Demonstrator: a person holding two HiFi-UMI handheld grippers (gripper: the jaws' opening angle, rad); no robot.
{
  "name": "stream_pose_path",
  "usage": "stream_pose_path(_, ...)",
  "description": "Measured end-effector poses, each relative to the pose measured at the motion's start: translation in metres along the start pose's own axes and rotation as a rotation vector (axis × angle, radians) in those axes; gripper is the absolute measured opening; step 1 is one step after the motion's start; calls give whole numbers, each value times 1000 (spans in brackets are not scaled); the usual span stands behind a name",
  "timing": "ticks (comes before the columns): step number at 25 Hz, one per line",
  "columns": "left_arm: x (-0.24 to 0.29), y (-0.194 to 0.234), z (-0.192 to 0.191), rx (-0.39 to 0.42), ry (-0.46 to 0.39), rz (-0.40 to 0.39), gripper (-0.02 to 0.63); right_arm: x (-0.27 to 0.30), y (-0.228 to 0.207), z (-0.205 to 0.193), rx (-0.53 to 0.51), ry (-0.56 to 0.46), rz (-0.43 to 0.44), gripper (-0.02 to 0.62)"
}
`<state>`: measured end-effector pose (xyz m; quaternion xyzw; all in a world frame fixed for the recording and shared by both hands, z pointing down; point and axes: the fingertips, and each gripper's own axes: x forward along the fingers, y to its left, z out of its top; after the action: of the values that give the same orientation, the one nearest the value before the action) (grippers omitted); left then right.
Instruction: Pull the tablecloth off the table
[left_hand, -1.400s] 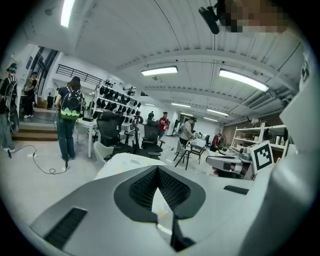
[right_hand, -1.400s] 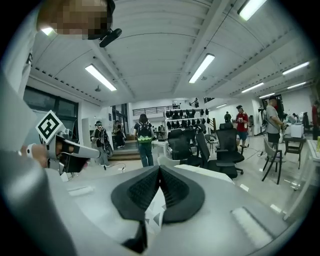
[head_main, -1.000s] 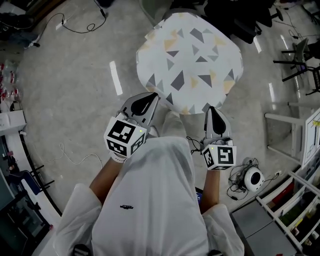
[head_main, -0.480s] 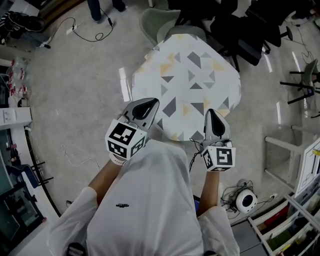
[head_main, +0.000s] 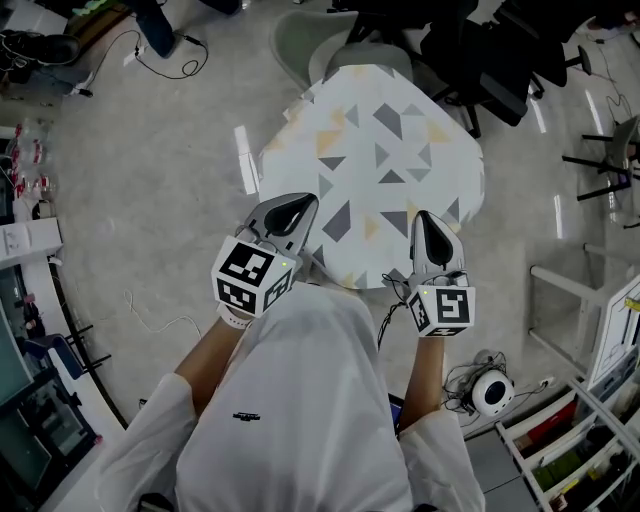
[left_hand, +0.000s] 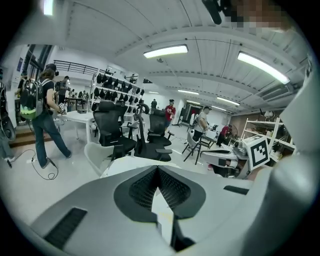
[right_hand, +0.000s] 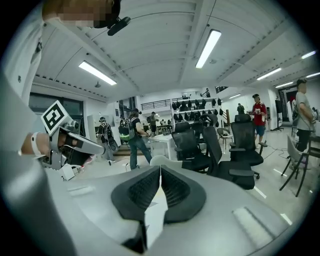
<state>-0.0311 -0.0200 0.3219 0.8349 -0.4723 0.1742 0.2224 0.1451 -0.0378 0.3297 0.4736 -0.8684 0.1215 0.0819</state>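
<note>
A: Where is the tablecloth (head_main: 380, 150) lying?
B: It is covering the bench, edges draping over.
A: And each hand-held gripper?
B: The left hand-held gripper (head_main: 308, 200) and the right hand-held gripper (head_main: 422, 215) are hovering closed, tips over its near edge.

no words, numbers or brand names legible in any view.
- left marker cube (head_main: 252, 277), on the left tongs (head_main: 308, 200): black-and-white square code patterns, no letters.
- right marker cube (head_main: 441, 309), on the right tongs (head_main: 421, 215): same kind of code; one face looks loosely like a digit, but it is pattern only.
- small dark mark (head_main: 245, 413) on the person's white top: too small to read.
- tablecloth (head_main: 380, 150): grey and yellow triangles, no lettering.
</note>
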Motion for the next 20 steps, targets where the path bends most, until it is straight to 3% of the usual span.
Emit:
stream_pose_path(9,53,64,-6,-11,37,28,11,67,-30,-9,-66,81,21,63)
stream_pose_path(13,91,84,-16,-36,91,-8,45,106,-52,-23,-98,139,53,91)
stream_pose_path(16,124,111,-20,-20,109,13,62,145,-68,-38,-132,179,89,129)
stream_pose_path(20,165,146,-32,-42,138,43,113,191,-91,-59,-178,231,135,129)
